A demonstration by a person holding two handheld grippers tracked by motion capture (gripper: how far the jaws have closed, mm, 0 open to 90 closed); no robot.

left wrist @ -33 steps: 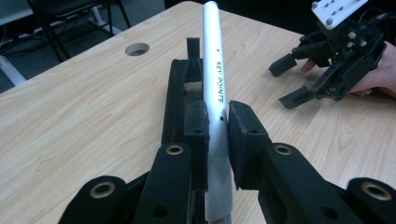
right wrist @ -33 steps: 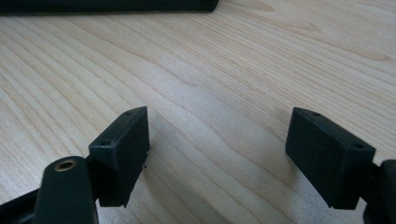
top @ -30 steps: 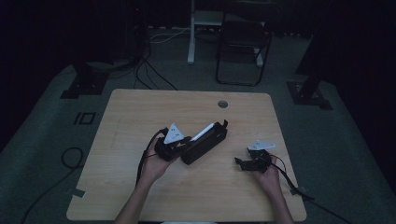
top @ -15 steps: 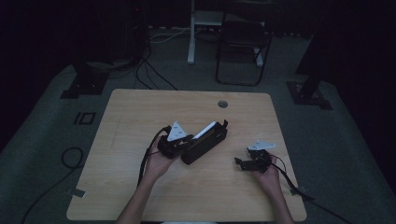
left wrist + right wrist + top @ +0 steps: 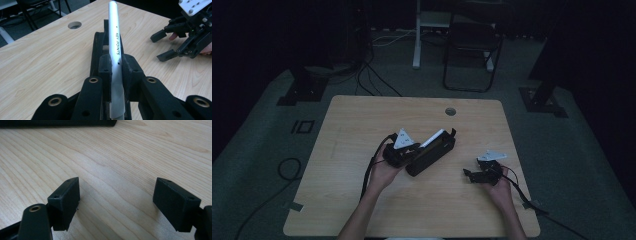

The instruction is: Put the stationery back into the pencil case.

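Note:
A white rod (image 5: 114,37) marked "KEY POINTS" lies along the top of a long black case (image 5: 96,55) in the middle of the table. My left gripper (image 5: 116,67) is shut on the rod's near end, its pads pressing both sides. From above, the left gripper (image 5: 404,150) sits at the case's (image 5: 432,157) left end, with the white rod (image 5: 433,138) slanting up to the right. My right gripper (image 5: 469,175) rests low over the table to the right of the case, jaws open. In its own view the right gripper (image 5: 117,195) has only bare wood between its pads.
The wooden table (image 5: 362,125) has a round cable hole (image 5: 450,111) near its far edge. Cables trail from both grippers toward the near edge. A chair (image 5: 469,55) and stand legs are on the floor beyond the table. The case's edge (image 5: 57,123) lies ahead of the right gripper.
The left hand and gripper have edged slightly to the right toward the case. The right gripper has stayed in place.

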